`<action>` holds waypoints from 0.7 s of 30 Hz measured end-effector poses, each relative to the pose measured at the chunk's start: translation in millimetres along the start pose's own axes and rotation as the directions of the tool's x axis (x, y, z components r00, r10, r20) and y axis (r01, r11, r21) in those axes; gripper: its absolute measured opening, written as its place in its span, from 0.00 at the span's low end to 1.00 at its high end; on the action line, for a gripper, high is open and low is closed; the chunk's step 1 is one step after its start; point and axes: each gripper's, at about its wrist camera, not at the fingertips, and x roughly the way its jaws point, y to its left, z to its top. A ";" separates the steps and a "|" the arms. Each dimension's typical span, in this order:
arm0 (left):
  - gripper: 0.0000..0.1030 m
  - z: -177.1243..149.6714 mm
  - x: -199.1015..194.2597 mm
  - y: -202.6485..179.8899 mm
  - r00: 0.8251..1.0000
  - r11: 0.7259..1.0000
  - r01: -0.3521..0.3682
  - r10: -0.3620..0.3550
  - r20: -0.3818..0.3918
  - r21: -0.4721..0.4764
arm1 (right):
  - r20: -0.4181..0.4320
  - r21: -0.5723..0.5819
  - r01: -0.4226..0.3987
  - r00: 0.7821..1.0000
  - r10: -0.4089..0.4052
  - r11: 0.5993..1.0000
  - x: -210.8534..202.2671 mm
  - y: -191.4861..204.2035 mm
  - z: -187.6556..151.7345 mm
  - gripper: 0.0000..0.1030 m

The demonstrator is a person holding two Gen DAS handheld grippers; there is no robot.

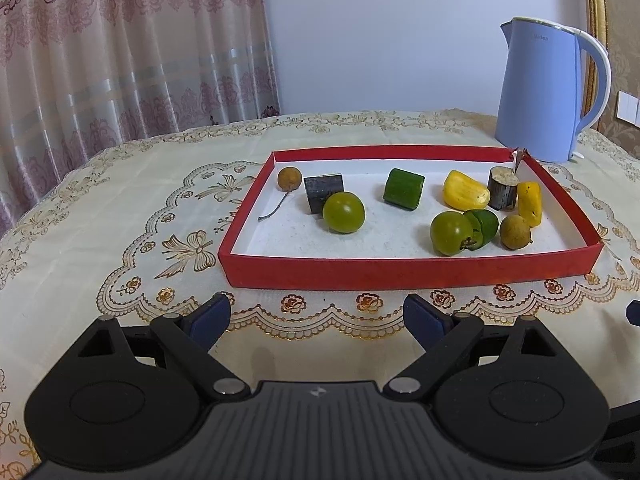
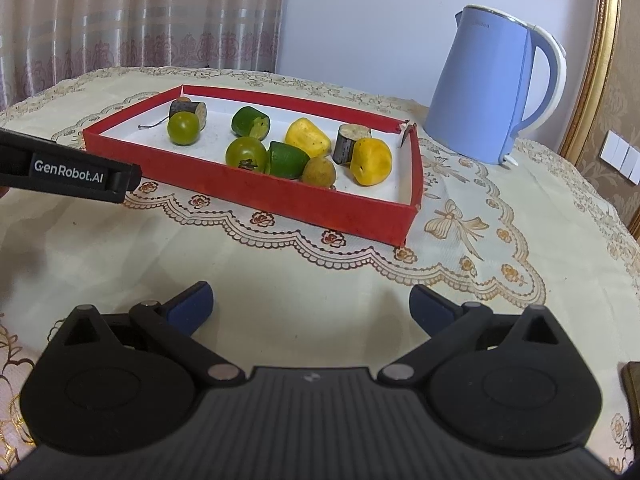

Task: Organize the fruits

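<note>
Both the left gripper [image 1: 316, 316] and the right gripper [image 2: 312, 306] hang tilted down over the tablecloth [image 1: 120, 208], jaws spread wide and empty. The red tray [image 1: 400, 274] ahead holds the fruits, its long side running crosswise; a longan [image 2: 182, 100] is half hidden behind a dark stub [image 2: 188, 111].

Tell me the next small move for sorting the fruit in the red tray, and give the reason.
Probably ease the left gripper forward over the red tray's near wall toward the green round fruit on the left. Both grippers are open and empty, short of the tray, and that fruit sits nearest the left one with bare floor in front, though it touches the dark cylinder piece behind.
</note>
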 end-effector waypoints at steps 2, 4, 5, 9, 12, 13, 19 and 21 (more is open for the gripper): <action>0.91 -0.7 1.3 -0.9 1.000 1.000 0.000 0.000 -0.003 -0.001 | -0.001 0.003 0.004 1.000 -0.004 1.000 -0.1 0.6 0.1 1.00; 0.91 -1.2 1.8 -1.4 1.000 1.000 0.001 -0.001 -0.004 -0.001 | -0.001 0.004 0.014 1.000 -0.014 1.000 -0.3 2.4 0.4 1.00; 0.91 -1.2 1.9 -1.7 1.000 1.000 0.001 -0.001 -0.005 -0.001 | -0.001 0.004 0.019 1.000 -0.019 1.000 0.0 3.7 0.9 1.00; 0.91 -1.8 2.1 -3.7 1.000 1.000 0.000 0.000 -0.006 0.003 | -0.004 0.017 0.029 1.000 -0.029 0.999 2.0 5.4 2.8 1.00; 0.91 -1.8 2.0 -4.7 1.000 1.000 0.001 -0.001 -0.007 0.005 | -0.005 0.017 0.031 1.000 -0.031 0.999 2.4 5.8 2.8 1.00; 0.91 -2.0 1.8 -4.7 1.000 1.000 0.000 0.000 -0.007 0.006 | -0.006 0.020 0.029 1.000 -0.029 0.999 2.5 5.4 2.6 1.00; 0.91 -1.1 3.2 -4.0 1.000 1.000 -0.002 0.002 -0.010 0.000 | -0.028 0.086 -0.018 0.999 0.020 0.996 6.5 -5.6 1.8 1.00; 0.91 -1.2 3.7 -3.1 1.000 1.000 -0.001 0.000 -0.014 -0.002 | -0.034 0.105 -0.031 0.999 0.034 0.994 8.0 -8.3 1.2 1.00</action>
